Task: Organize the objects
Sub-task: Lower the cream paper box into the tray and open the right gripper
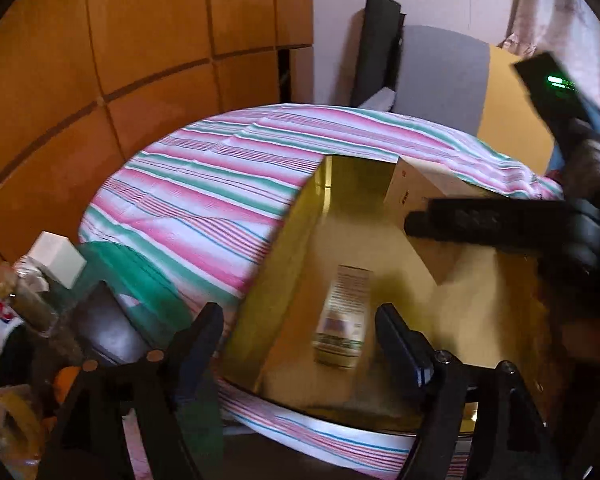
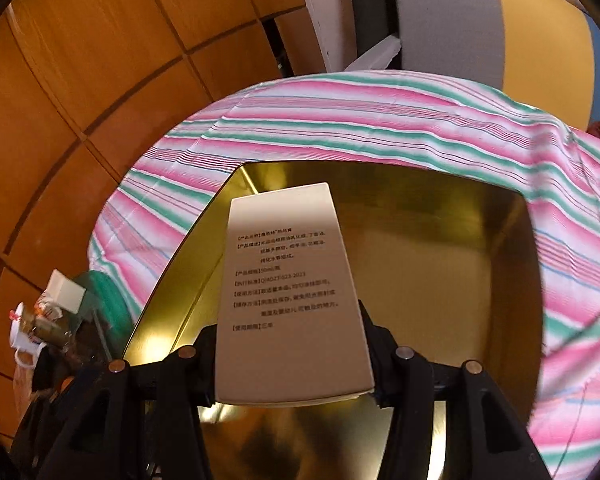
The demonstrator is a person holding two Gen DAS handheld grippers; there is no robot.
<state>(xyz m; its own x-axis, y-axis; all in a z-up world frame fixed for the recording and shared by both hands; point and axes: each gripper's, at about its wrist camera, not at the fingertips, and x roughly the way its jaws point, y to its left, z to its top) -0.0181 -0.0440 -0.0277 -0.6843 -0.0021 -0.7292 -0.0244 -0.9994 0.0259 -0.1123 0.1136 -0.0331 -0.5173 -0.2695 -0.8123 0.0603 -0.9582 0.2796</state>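
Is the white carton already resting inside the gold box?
Not yet: the right gripper holds the white carton above the gold box.

The gold tray's point(image 1: 300, 216) floor lies open between a small bottle point(image 1: 342, 316) and white carton point(image 1: 420, 192).

Bed point(image 1: 188, 184) under a striped cover, pink, green and white bands; wood-panelled wall behind it at 10 o'clock. Gold tray point(image 1: 300, 248) lies directly on the cover, toward 4 o'clock of the bed in the left wrist view, shiny walls, open top. A small labelled bottle point(image 1: 342, 320) lies on its side on the tray floor. Green fabric point(image 1: 140, 276) bunched at the bed's 8 o'clock edge.
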